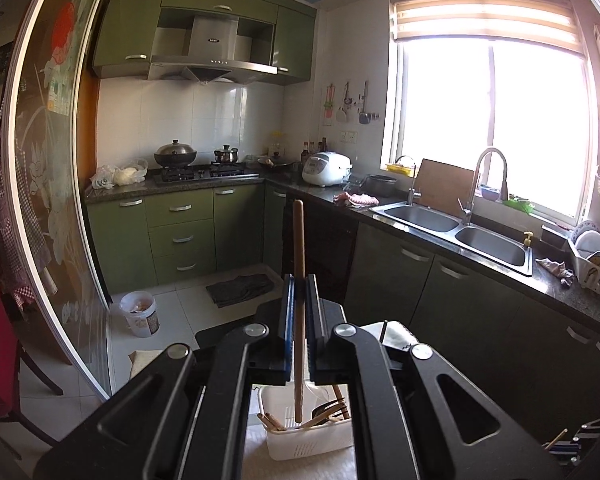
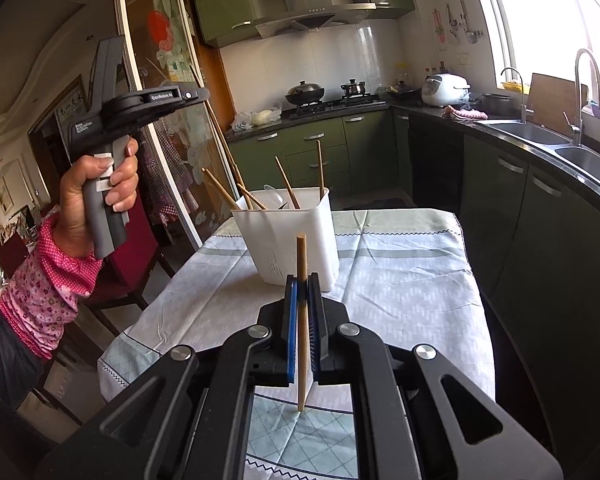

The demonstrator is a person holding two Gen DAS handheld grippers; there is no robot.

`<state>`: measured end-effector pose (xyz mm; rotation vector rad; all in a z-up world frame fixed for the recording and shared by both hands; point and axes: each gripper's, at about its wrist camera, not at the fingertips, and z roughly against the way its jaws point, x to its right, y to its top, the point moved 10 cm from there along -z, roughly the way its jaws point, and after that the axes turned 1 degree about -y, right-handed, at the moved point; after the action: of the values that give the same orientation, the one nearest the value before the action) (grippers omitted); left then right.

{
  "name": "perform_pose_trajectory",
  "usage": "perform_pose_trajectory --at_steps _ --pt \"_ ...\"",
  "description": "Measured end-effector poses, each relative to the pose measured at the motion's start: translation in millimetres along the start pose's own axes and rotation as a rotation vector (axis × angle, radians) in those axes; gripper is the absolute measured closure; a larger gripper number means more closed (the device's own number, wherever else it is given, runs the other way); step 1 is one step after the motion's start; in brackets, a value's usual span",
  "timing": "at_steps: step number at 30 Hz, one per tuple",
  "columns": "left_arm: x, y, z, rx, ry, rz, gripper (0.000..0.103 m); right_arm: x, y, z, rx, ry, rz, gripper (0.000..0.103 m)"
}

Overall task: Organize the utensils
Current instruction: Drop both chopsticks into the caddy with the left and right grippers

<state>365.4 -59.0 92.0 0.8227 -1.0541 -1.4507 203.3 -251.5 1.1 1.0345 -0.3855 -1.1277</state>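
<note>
Table (image 2: 400,280) under pale patterned cloth (image 2: 380,300); white utensil bin (image 2: 296,236) on cloth.

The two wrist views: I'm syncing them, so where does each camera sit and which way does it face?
Left wrist: on the left hand-held gripper, held high, facing stove and sink; chopstick clamped above the white holder.
Right wrist: on the right hand-held gripper, low over the table, clamping a chopstick; the left hand shows.
Shared: holder, stove, sink.

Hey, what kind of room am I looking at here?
A home kitchen, most likely. A gas stove with pots sits under a range hood, a double sink lies below the window, and green cabinets line the walls.
</note>
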Motion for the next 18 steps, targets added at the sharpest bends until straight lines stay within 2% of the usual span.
perform_pose_trajectory --at_steps 7,13,18 --pt "-6 -37 -31 -0.113 0.024 -0.013 0.098 -12 48 17 0.079 0.019 0.016 0.097" --pt "-14 -44 -19 -0.113 0.024 -0.017 0.097 -26 111 23 0.185 0.004 0.054 0.097" --pt "-16 -41 0 -0.098 0.010 -0.014 0.082 -32 167 11 0.251 -0.010 0.062 0.097"
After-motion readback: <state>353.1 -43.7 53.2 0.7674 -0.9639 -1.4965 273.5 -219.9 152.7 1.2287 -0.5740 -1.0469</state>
